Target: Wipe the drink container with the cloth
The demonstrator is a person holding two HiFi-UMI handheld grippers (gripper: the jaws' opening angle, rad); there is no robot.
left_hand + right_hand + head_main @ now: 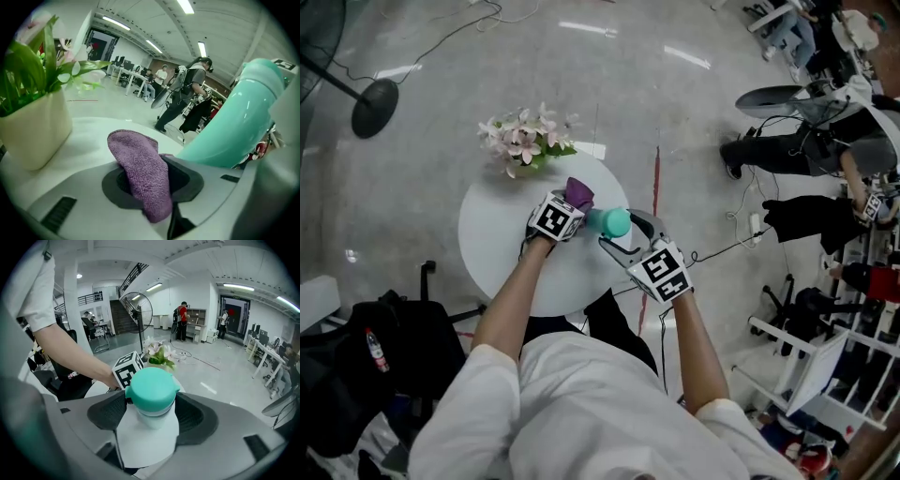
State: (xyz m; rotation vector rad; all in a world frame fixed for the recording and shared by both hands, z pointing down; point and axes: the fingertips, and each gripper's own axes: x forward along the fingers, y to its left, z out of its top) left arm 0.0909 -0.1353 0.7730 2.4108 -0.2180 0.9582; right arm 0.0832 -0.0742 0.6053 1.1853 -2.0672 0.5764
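Observation:
The drink container (611, 222) is a bottle with a teal cap and a pale body, held level above the round white table (502, 244). My right gripper (623, 234) is shut on it; in the right gripper view the bottle (151, 394) sits between the dark pads with its cap pointing away. My left gripper (565, 212) is shut on a purple cloth (578, 193), just left of the cap. In the left gripper view the cloth (143, 176) droops over the jaws, and the teal bottle (239, 124) rises close on the right.
A pot of pink flowers (525, 139) stands at the table's far edge, close to the left gripper (33, 131). A fan base (375, 105) sits on the floor far left. A black bag (375, 366) lies near left. People and equipment (825, 150) crowd the right side.

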